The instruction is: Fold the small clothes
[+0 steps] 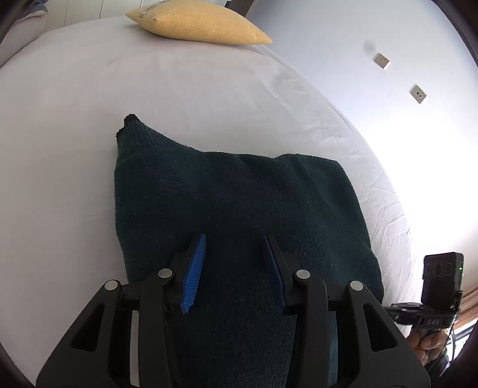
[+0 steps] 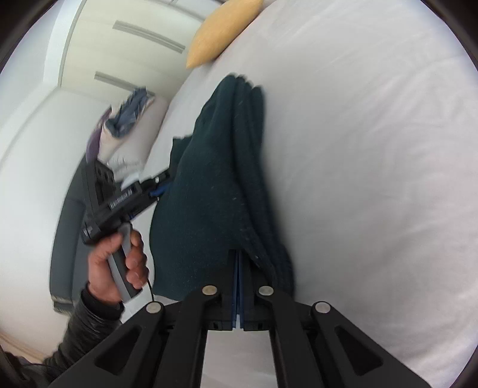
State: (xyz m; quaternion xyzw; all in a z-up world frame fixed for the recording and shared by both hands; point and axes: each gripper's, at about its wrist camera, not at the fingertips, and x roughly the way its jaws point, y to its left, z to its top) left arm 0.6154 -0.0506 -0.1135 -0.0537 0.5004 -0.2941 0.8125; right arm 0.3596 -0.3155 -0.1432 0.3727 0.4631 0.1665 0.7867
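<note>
A dark green knitted garment [image 1: 233, 191] lies folded on the white bed [image 1: 74, 119]. My left gripper [image 1: 234, 241] hovers over its near part with jaws open and blue pads apart, holding nothing. In the right wrist view the same garment [image 2: 206, 191] shows several stacked layers, and my right gripper [image 2: 238, 253] is shut on its near edge, pads pressed together on the fabric. The left gripper body [image 2: 119, 203] and the hand holding it show at the garment's left side.
A yellow cushion [image 1: 197, 22] lies at the far end of the bed, also seen in the right wrist view [image 2: 221, 29]. A pile of bluish clothes [image 2: 125, 119] lies beyond the bed's left edge. A wall with sockets [image 1: 381, 60] runs along the right.
</note>
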